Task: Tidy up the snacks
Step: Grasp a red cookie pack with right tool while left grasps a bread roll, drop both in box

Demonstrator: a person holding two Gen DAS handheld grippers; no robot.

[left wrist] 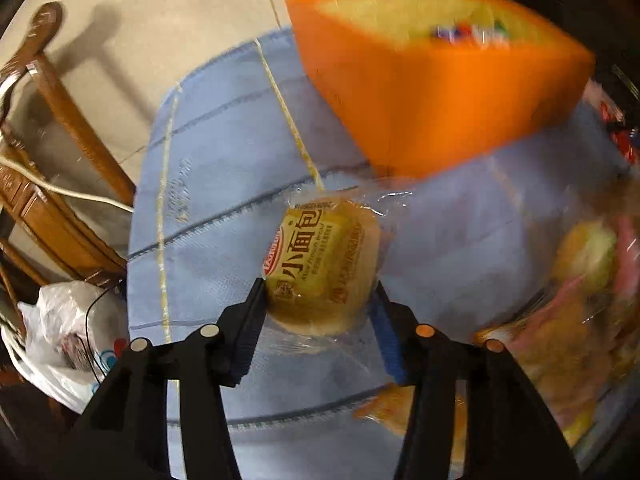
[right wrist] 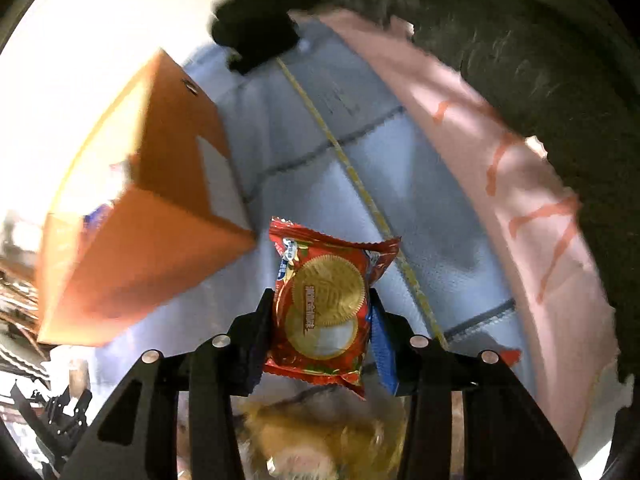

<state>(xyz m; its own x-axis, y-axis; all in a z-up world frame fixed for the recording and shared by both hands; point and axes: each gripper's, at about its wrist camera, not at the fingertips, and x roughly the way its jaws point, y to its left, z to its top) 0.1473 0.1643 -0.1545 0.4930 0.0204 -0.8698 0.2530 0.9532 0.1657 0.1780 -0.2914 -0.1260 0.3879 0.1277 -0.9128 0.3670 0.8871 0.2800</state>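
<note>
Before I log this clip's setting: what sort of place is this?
Probably a home dining area: a wooden chair stands on a tiled floor beside a table with a blue tablecloth, snacks and an orange box.

Both wrist views look down closely, sharing the orange box [left wrist: 432,92].

A small round bread in clear yellow-printed wrap [left wrist: 322,266] sits mid-frame, lifted above blue cloth. A red foil packet showing gold round biscuits [right wrist: 326,306] stands upright at centre of the right wrist view. An open orange box [left wrist: 432,92], tilted, fills the upper right.
</note>
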